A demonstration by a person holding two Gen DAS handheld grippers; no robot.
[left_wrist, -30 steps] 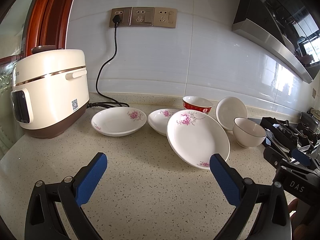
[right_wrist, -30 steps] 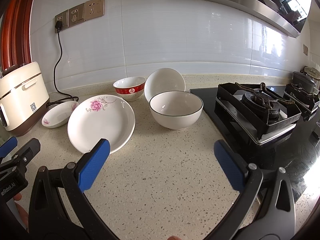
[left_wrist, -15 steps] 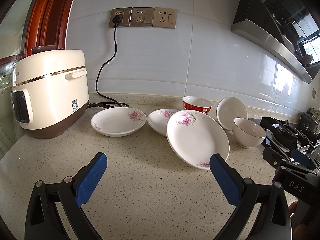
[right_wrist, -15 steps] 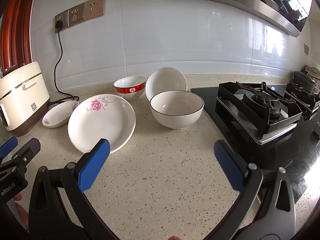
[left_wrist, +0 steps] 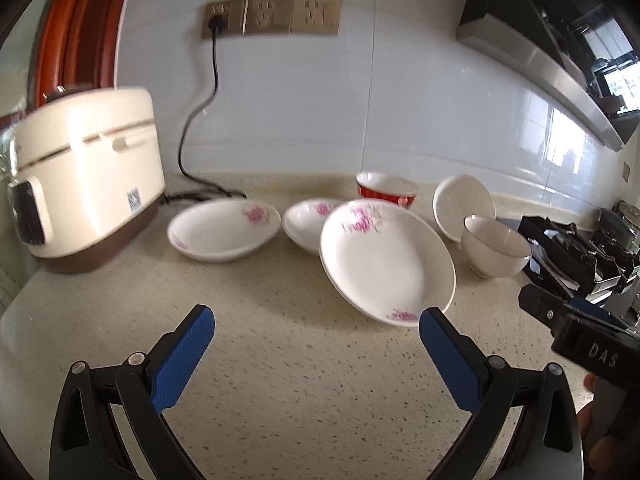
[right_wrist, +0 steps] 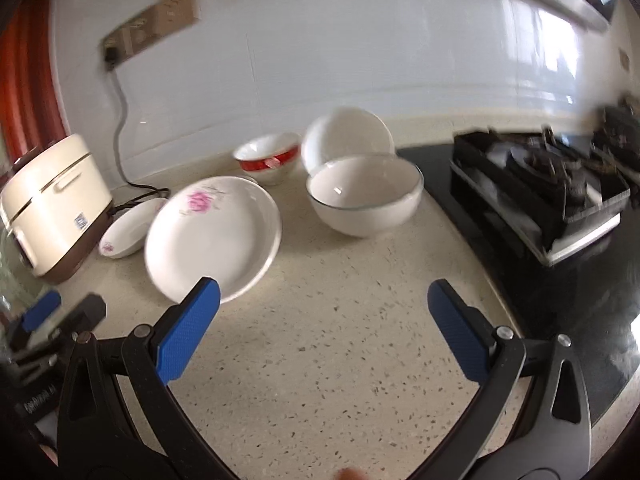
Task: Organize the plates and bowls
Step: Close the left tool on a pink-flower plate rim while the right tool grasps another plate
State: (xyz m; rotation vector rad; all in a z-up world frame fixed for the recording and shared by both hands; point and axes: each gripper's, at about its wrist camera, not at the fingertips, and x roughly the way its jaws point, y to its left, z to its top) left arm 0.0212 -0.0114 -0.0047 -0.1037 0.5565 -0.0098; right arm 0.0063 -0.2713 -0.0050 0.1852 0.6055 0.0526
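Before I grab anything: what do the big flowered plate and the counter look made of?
Big flowered plate: likely glazed ceramic or porcelain, given its glossy white surface, printed pink flower and thick rounded rim; melamine can't be excluded. Counter: speckled beige, smooth, faint sheen, probably quartz or engineered stone.

speckled counter [left_wrist: 304, 380] bearing plates [left_wrist: 386, 258], bowls [right_wrist: 364, 200], cooker [left_wrist: 84, 176]

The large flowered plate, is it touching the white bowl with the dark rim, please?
Apart. The right wrist view shows a strip of bare counter between the large flowered plate and the white bowl.
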